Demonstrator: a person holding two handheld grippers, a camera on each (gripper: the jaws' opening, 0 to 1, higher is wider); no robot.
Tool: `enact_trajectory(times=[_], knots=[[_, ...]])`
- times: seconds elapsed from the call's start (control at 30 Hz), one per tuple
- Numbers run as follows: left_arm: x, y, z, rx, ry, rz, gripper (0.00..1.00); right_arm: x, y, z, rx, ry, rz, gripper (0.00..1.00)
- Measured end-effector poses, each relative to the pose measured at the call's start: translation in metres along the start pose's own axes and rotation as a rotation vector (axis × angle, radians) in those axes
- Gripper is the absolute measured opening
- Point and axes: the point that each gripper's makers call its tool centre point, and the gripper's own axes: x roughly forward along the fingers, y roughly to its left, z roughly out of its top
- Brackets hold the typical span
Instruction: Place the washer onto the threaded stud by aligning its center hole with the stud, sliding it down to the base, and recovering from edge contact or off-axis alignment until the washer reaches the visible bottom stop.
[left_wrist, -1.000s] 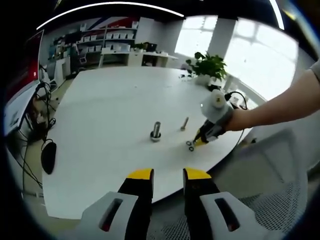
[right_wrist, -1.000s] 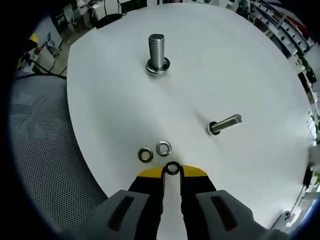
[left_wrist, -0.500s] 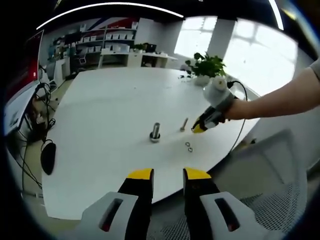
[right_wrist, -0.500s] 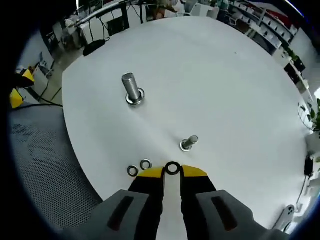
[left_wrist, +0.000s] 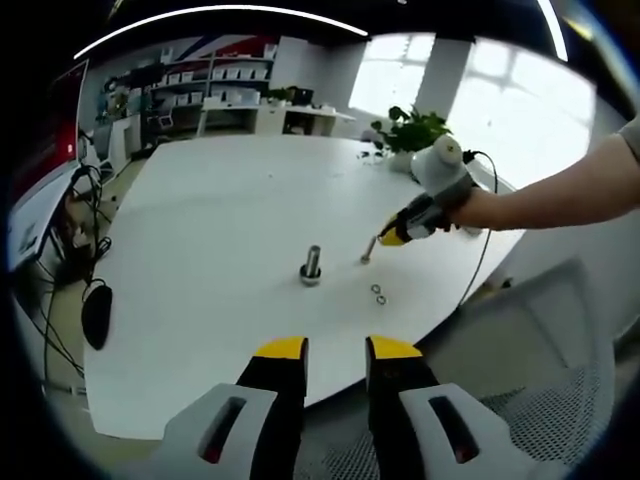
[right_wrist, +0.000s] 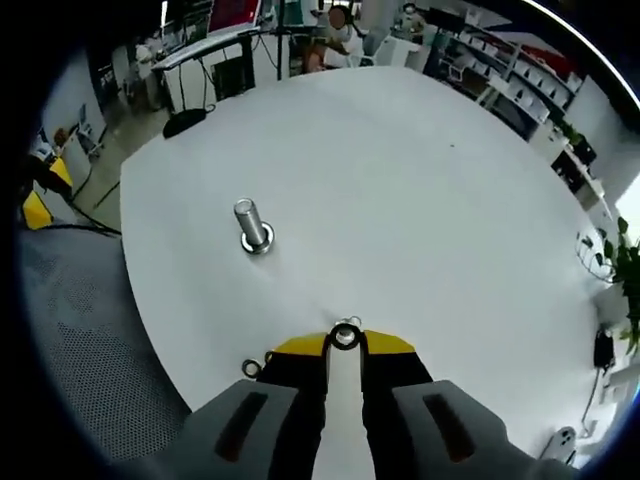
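No text, label or number can be read anywhere.

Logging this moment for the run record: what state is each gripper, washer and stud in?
right gripper: shut on washer, above small stud
left gripper: open, empty
large stud: upright, washer at base
two spare washers: flat on table

Big round white table (right_wrist: 400, 180), plain matte. Shiny silver threaded metal stud (right_wrist: 250, 226) on it, plus a dark grey steel ring washer (right_wrist: 346, 336). Both grey plastic grippers with yellow-tipped jaws, right (right_wrist: 345, 345) and left (left_wrist: 335, 349). Grey mesh chair (right_wrist: 80, 340), dotted pattern.
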Motion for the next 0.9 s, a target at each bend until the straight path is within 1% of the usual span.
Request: enact_trajectory(times=[0.13, 0.57, 0.73, 0.9], knots=[[0.0, 0.0, 0.0, 0.002, 0.002, 0.0, 0.2, 0.002, -0.002, 0.004, -0.006, -0.003, -0.006, 0.13], [0.0, 0.0, 0.0, 0.003, 0.006, 0.0, 0.2, 0.009, -0.005, 0.005, -0.004, 0.043, 0.006, 0.13], [0.001, -0.001, -0.001, 0.004, 0.009, -0.002, 0.2, 0.014, -0.007, 0.002, -0.047, 0.077, 0.011, 0.13], [0.001, 0.0, -0.002, 0.005, 0.012, -0.001, 0.2, 0.018, -0.007, -0.002, -0.06, 0.104, 0.017, 0.13]])
